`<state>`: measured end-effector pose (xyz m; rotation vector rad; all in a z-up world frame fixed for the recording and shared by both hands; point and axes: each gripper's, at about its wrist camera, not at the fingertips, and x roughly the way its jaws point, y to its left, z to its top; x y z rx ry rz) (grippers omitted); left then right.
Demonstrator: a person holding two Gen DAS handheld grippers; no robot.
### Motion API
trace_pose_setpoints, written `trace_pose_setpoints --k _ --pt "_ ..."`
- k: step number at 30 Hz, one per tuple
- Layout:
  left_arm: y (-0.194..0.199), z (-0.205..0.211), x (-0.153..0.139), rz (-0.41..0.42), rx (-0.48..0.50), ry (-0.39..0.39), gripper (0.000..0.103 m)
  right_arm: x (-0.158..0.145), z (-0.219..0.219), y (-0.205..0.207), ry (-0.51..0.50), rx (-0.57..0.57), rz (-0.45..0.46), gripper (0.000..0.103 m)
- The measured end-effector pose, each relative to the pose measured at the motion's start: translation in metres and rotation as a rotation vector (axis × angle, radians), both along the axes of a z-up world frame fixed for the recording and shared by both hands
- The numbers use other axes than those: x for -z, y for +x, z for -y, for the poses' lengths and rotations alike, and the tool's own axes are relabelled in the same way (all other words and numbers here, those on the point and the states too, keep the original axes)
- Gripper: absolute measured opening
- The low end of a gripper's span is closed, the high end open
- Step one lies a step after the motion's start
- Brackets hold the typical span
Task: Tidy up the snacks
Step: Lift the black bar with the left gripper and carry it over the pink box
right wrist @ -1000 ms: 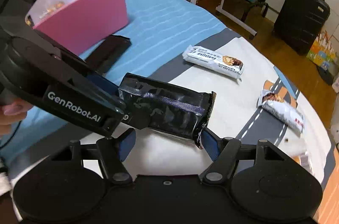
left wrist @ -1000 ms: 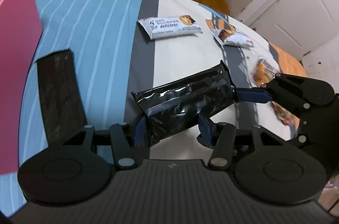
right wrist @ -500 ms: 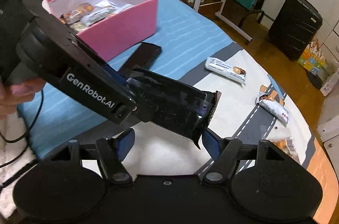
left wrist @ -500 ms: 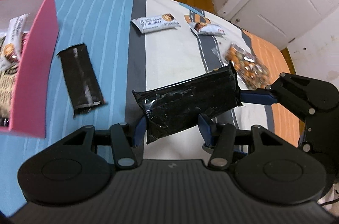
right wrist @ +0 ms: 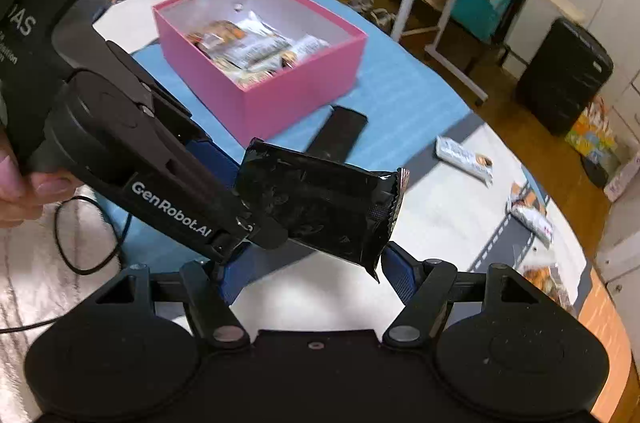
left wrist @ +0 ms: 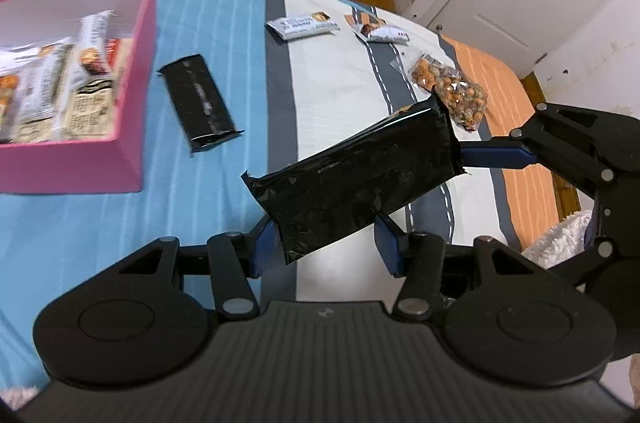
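Note:
A black snack pack (left wrist: 356, 179) hangs in the air above the table, held at both ends. My left gripper (left wrist: 326, 243) is shut on its near end. My right gripper (right wrist: 308, 263) is shut on its other end; the pack also shows in the right wrist view (right wrist: 320, 207). The pink box (left wrist: 136, 71) with several snack packs inside stands at the left, and it also shows in the right wrist view (right wrist: 296, 91). A second black pack (left wrist: 198, 103) lies flat beside the box.
On the striped cloth lie a white snack bar (left wrist: 302, 26), a smaller white pack (left wrist: 384, 33) and a clear bag of orange snacks (left wrist: 452, 91). A black suitcase (right wrist: 564, 79) and a white rack stand on the floor beyond the table.
Both grippers have lifted the black pack higher above the table. The pink box and its contents have come into fuller view on the left.

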<state>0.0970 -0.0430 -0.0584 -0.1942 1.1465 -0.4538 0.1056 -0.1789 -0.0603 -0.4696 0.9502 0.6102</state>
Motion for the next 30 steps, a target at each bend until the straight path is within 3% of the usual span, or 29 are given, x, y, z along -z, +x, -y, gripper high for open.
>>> trace_pose_setpoints --k 9,14,16,19,23,30 --pt "-0.013 -0.065 -0.039 0.057 -0.073 0.038 0.052 -0.030 -0.054 -0.004 0.063 -0.080 0.060 0.074" --pt "0.003 -0.108 -0.046 0.061 -0.143 0.120 0.052 -0.034 -0.086 0.019 0.131 -0.107 0.065 0.050" --pt "0.014 -0.126 -0.047 0.054 -0.169 0.123 0.052 -0.034 -0.096 0.030 0.162 -0.106 0.070 0.048" --pt "0.030 -0.151 -0.049 0.072 -0.205 0.137 0.052 -0.028 -0.113 0.050 0.194 -0.106 0.086 0.041" --pt "0.048 -0.177 -0.048 0.113 -0.247 0.174 0.052 -0.017 -0.131 0.082 0.258 -0.084 0.056 0.041" --pt "0.078 -0.213 -0.020 0.131 -0.312 0.184 0.052 0.022 -0.159 0.128 0.345 -0.037 -0.016 0.041"
